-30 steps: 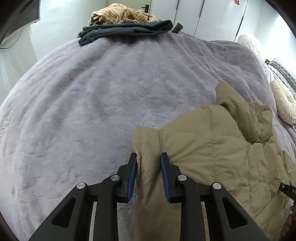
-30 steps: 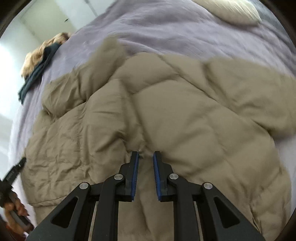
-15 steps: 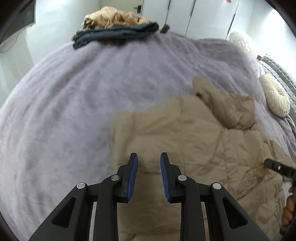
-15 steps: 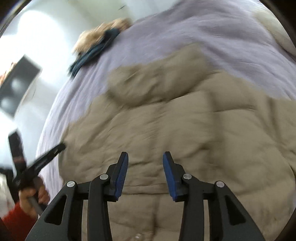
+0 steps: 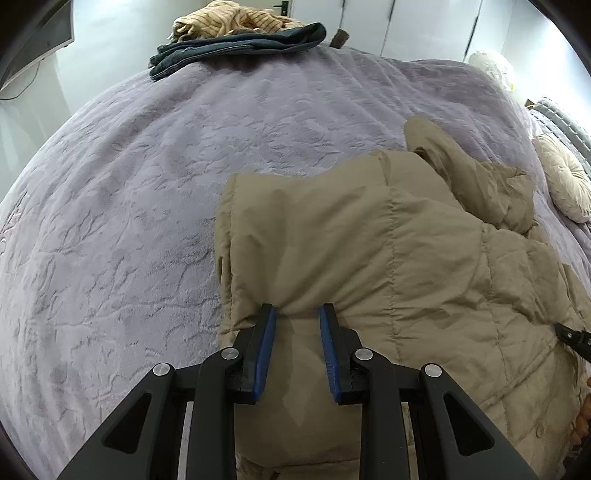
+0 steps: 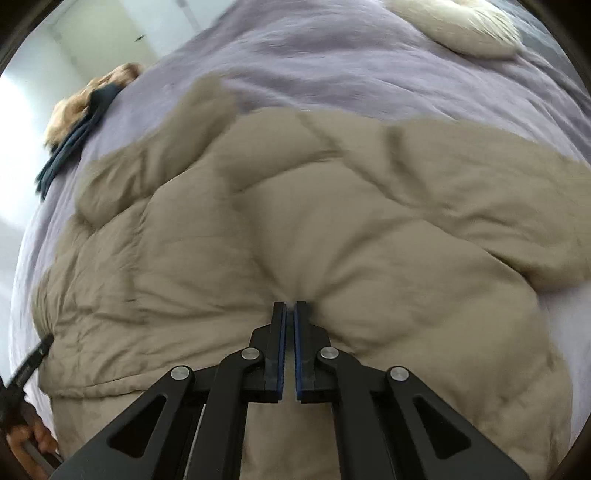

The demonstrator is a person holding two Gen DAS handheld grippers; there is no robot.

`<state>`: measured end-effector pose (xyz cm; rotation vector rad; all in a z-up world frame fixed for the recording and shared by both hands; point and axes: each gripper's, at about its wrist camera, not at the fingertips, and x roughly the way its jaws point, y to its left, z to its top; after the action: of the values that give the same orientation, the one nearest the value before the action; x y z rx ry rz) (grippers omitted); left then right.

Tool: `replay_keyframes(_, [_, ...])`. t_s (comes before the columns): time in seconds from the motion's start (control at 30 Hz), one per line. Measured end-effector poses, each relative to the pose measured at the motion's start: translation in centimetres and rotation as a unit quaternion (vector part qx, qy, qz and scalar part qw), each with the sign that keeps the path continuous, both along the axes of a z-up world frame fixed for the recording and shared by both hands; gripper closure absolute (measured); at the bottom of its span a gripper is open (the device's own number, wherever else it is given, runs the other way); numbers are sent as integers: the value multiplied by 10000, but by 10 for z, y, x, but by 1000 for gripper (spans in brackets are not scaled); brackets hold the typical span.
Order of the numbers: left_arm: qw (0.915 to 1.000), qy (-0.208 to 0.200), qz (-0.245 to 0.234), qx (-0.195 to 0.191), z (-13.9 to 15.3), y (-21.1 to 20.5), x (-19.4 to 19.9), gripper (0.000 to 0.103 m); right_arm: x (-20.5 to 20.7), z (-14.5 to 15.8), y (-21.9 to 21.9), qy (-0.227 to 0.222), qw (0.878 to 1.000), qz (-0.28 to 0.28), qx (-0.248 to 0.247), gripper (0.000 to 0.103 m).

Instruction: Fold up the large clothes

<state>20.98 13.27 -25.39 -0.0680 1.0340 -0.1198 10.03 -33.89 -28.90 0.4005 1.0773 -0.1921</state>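
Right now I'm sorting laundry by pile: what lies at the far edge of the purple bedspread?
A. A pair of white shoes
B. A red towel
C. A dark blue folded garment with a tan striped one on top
C: the dark blue folded garment carries the tan striped one.

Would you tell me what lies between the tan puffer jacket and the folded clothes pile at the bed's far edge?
Only bare purple bedspread separates the tan puffer jacket from the folded clothes pile, clearest in the left wrist view.
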Motion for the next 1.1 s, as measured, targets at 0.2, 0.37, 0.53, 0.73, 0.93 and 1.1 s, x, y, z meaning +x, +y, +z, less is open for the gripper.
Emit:
replay_keyframes(0.2, [9999,76,99,87,25,0,-4,76,-26,17,-21,-8,9988,-134,460,94])
replay_keyframes(0.37, [9999,56,-84,104,57,-19,-29,76,-60,20,-41,238,9924,-310,1166,78])
replay_keyframes(0.53, [9991,208,-361,72,75,-53,-66,76,-99,24,-56,392,9885,-407,1402,67])
replay_keyframes(0.73, [9973,337,-645,-103,82,-104,-105,75,-143,29,-86,378,9849,-598,1579,59])
replay_keyframes(0.93, [9960,289,-816,-216,90,-145,-129,11,-174,32,-131,231,9776,-943,1870,49])
replay_keyframes(1.1, [9935,418,-1049,-170,90,-176,-132,11,-190,37,-177,48,9720,-1317,1944,40])
